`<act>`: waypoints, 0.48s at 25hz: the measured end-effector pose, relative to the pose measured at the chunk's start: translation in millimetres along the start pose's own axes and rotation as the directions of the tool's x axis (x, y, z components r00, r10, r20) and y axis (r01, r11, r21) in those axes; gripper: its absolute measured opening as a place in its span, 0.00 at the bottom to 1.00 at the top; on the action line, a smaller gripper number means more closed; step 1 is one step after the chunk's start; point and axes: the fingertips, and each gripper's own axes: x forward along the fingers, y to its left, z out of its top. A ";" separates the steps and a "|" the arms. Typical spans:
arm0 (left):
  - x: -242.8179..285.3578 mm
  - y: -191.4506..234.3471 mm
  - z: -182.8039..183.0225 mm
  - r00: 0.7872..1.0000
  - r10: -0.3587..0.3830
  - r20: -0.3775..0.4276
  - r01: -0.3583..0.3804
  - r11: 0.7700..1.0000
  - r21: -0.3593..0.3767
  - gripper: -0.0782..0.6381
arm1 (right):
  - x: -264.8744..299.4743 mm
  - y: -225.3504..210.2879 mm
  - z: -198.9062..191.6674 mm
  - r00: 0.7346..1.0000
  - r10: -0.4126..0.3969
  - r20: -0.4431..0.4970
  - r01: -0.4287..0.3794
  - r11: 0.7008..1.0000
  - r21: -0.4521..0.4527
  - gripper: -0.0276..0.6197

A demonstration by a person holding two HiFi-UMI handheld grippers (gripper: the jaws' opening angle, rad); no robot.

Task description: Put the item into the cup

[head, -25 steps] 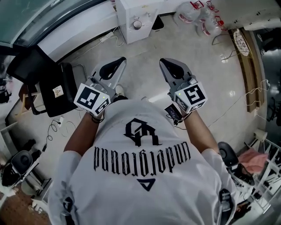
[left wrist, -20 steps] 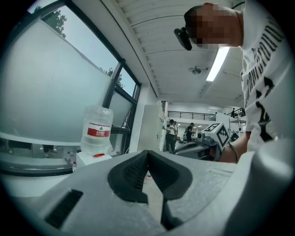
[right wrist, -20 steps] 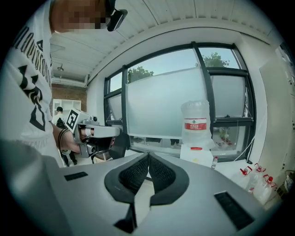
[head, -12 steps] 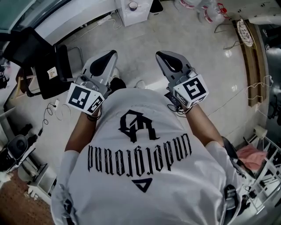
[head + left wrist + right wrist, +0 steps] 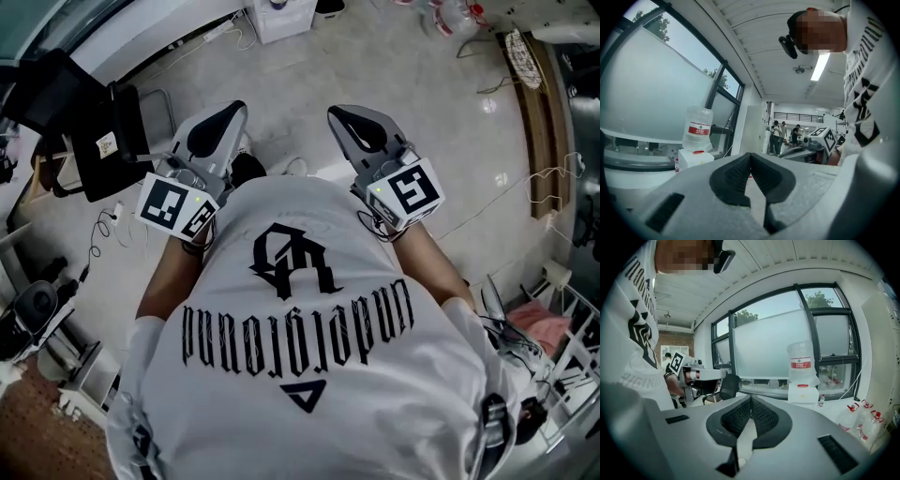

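The left gripper (image 5: 225, 117) and right gripper (image 5: 349, 124) are held side by side over the floor (image 5: 394, 66); a chair (image 5: 103, 141) is set leftward, a water dispenser (image 5: 281, 14) ahead.

Head view looks down; both gripper views share the water bottle (image 5: 802, 363).
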 end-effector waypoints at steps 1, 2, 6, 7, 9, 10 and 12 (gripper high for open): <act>0.3 -0.9 -0.2 1.000 -0.002 0.001 0.002 1.000 0.000 0.13 | -0.8 0.7 -0.4 1.000 -0.001 0.000 0.001 1.000 0.001 0.07; 0.5 -1.7 -0.2 1.000 -0.003 0.003 0.003 1.000 0.000 0.13 | -1.8 1.4 -1.0 1.000 -0.002 0.000 0.002 1.000 0.002 0.07; 0.2 -6.5 0.4 1.000 -0.006 0.007 0.006 1.000 0.005 0.13 | -7.5 2.9 -4.1 1.000 -0.007 0.004 0.007 1.000 0.012 0.07; 0.4 -6.9 0.4 1.000 -0.008 0.007 0.008 1.000 0.006 0.13 | -8.0 2.8 -4.8 1.000 -0.008 0.004 0.008 1.000 0.013 0.07; 1.0 -7.0 0.5 1.000 -0.009 0.007 0.009 1.000 0.008 0.13 | -7.8 2.5 -5.1 1.000 -0.007 0.005 0.007 1.000 0.014 0.07; 1.1 -7.4 0.7 1.000 -0.009 0.007 0.009 1.000 0.007 0.13 | -8.1 2.7 -4.7 1.000 -0.006 0.007 0.006 1.000 0.013 0.07; 0.9 -9.0 1.0 1.000 -0.007 0.007 0.007 1.000 0.006 0.13 | -9.2 3.2 -3.8 1.000 -0.004 0.009 0.004 1.000 0.013 0.07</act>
